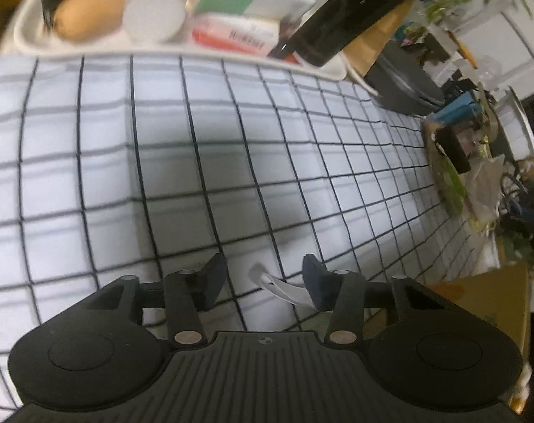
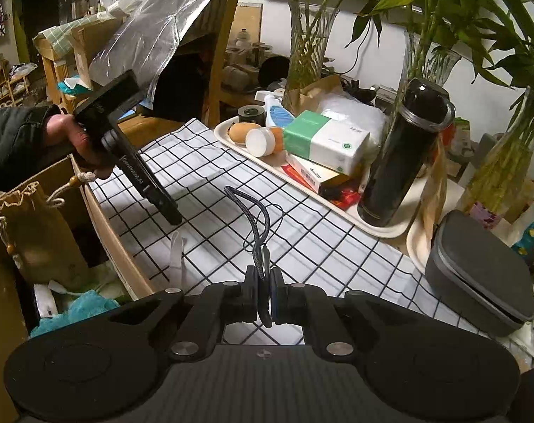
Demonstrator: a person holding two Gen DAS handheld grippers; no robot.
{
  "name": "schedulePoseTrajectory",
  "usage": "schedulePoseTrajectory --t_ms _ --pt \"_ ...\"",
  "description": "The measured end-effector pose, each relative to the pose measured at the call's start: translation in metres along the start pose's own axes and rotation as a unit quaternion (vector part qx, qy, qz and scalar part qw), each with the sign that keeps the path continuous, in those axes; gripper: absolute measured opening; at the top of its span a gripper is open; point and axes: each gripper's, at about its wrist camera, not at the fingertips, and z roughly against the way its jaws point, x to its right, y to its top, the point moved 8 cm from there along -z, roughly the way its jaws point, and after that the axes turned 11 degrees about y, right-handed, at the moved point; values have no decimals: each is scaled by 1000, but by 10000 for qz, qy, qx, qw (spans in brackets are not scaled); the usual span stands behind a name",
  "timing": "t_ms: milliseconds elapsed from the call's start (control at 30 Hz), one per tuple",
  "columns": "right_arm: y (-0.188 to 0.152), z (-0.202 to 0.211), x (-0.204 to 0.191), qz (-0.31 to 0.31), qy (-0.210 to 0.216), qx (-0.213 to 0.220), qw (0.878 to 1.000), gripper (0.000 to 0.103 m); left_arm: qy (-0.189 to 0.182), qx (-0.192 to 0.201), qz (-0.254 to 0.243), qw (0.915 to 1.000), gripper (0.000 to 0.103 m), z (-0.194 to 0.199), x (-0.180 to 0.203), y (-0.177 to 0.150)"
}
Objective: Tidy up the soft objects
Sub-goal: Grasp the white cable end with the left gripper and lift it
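My right tongs (image 2: 264,294) clamp a braided cord (image 2: 258,227) above the checked cloth (image 2: 337,246); my left tongs (image 1: 263,282) gape over it.

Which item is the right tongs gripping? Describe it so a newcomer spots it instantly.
On the black-and-white checked tablecloth, look just ahead of the right tongs. Clamped there is a dark braided cord arching upward, the only thin, ropelike thing on the cloth.

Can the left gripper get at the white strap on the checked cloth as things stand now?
Probably yes. The left gripper is open, and the white strap lies on the checked cloth between its fingers, with nothing over it. The right gripper is busy, shut on the dark cord.
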Motion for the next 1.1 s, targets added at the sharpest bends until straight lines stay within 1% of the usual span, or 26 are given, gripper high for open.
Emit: schedulePoseTrajectory --t_ms 67,133,200,300,333,367,433,500,567,667,700,767,833,867,900,933,1000,1100 --pt "0 0 1 -24 21 11 10000 9 -51 -157 138 9998 44 -6 -1 0" --pt "1 1 1 -4 6 24 10000 9 -28 -280 187 9994 36 -11 0 -1" --pt "0 2 0 5 11 34 10000 9 53 -346 183 9992 32 -16 2 -1" --pt "1 2 -1 25 5 38 10000 9 227 -430 115 9988 16 -21 4 -2" --pt "0 2 -1 30 5 37 10000 9 280 -411 89 9987 14 -21 5 -2" --pt "1 2 -1 32 8 38 10000 9 306 -400 72 9987 9 -21 6 -1" --pt "1 2 -1 33 2 37 10000 9 468 -324 -3 9984 3 -21 5 -1" --pt "0 2 -1 41 3 32 10000 9 646 -140 -136 9977 3 -17 4 3" --pt "1 2 -1 33 5 32 10000 9 828 72 -268 9962 3 -9 1 8" --pt "0 2 0 23 -10 37 10000 9 1329 474 -533 9886 3 2 -6 20" --pt "0 2 0 23 -8 43 10000 9 1428 586 -589 9863 3 5 -8 23" --pt "1 2 0 40 -1 47 10000 9 1522 822 -619 9830 3 8 -11 31" --pt "1 2 0 54 -1 47 10000 9 1602 993 -709 9795 7 8 -12 37" --pt "1 2 0 58 1 48 10000 9 1590 1088 -712 9787 9 7 -11 39" --pt "1 1 0 56 -1 46 10000 9 1634 1111 -670 9780 21 6 -13 41" --pt "0 1 0 52 -9 44 10000 9 1725 1043 -599 9776 32 4 -15 41" --pt "0 1 0 46 -17 51 10000 9 1788 985 -411 9781 38 6 -18 41" --pt "0 2 1 48 -20 64 10000 9 1619 865 -136 9829 41 8 -19 38"
